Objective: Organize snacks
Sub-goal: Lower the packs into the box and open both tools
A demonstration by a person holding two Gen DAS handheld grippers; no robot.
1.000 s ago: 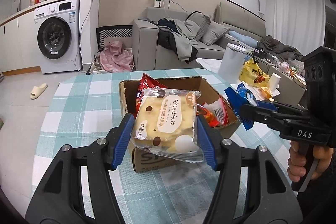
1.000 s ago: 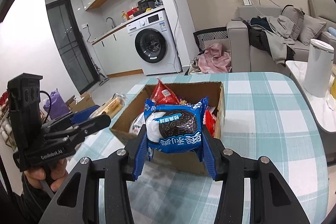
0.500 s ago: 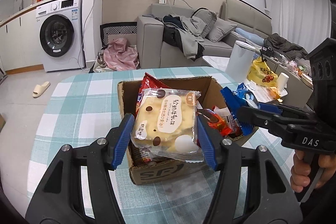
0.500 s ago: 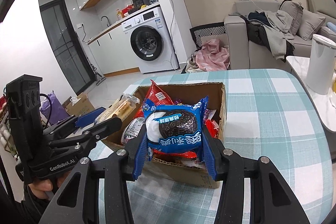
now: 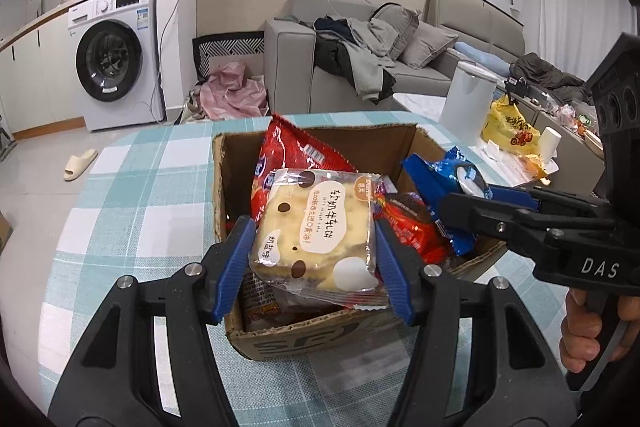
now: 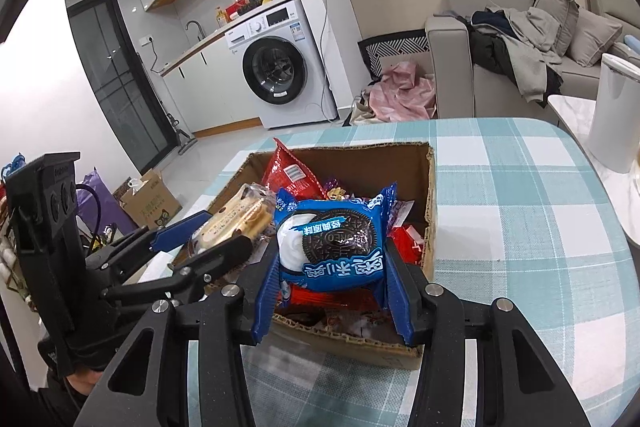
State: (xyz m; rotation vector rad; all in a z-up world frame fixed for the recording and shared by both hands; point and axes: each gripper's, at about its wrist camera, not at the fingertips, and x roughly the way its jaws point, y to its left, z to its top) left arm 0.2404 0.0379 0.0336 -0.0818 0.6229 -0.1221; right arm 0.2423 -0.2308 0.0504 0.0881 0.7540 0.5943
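Note:
A cardboard box (image 5: 320, 337) (image 6: 430, 167) with several snack packs stands on the checked table. My left gripper (image 5: 314, 255) is shut on a clear-wrapped yellow cake pack (image 5: 316, 231) and holds it over the box's near side; the pack also shows in the right wrist view (image 6: 232, 223). My right gripper (image 6: 332, 277) is shut on a blue Oreo pack (image 6: 334, 243) over the box's near edge; the pack also shows in the left wrist view (image 5: 448, 183). A red chip bag (image 5: 292, 151) stands upright in the box.
The teal checked tablecloth (image 6: 520, 207) spreads to the right of the box. A white bin (image 5: 466, 103) stands past the table's far right edge. A sofa (image 5: 360, 67) and a washing machine (image 5: 116, 59) are farther back.
Both grippers have moved forward with their packs, from in front of the box to over it. Both grips are unchanged.

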